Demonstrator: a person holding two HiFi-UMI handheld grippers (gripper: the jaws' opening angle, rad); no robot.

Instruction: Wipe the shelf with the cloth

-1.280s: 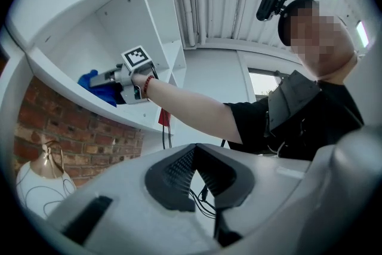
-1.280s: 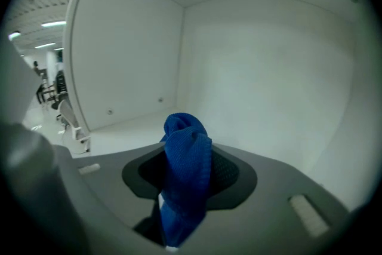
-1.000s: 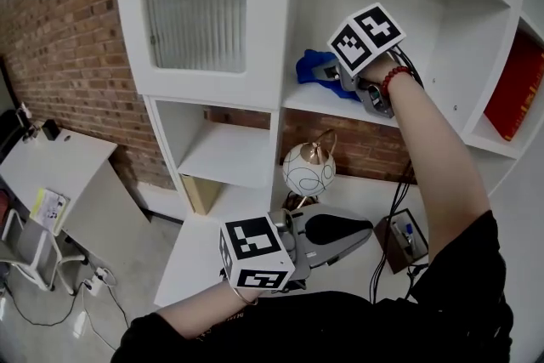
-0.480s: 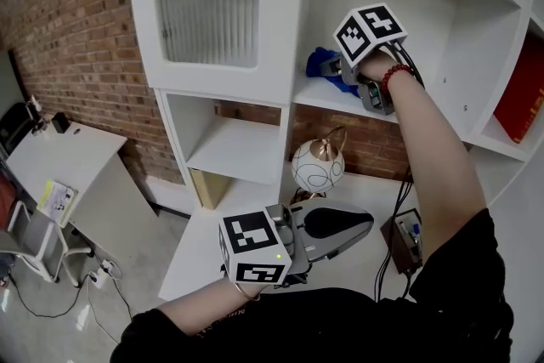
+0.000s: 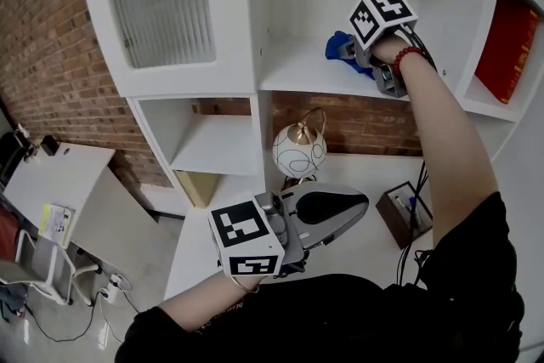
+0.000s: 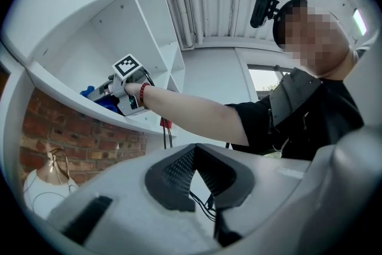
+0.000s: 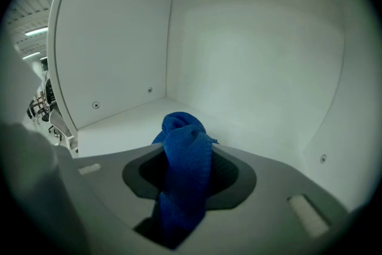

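A bunched blue cloth point(image 5: 339, 44) rests on the white shelf board point(image 5: 293, 76) of the open upper compartment. My right gripper point(image 5: 355, 53) is shut on it, reaching in from the right. In the right gripper view the cloth point(image 7: 186, 152) stands up between the jaws, over the shelf floor point(image 7: 122, 125) near the back corner. My left gripper point(image 5: 333, 208) hangs low in front of the person's body, shut with nothing in it. The left gripper view looks up past the left gripper point(image 6: 200, 173) at the right gripper point(image 6: 114, 92) and the cloth point(image 6: 101, 102).
A ribbed glass door point(image 5: 157, 0) closes the compartment to the left. A red book point(image 5: 506, 38) leans in the compartment to the right. Below stand a white globe lamp point(image 5: 299, 150) and a small brown box point(image 5: 406, 215). A desk point(image 5: 51, 183) stands by the brick wall.
My right gripper has slid the cloth to the right along the shelf board, away from the left wall. The head view has shifted. The left gripper has stayed low.
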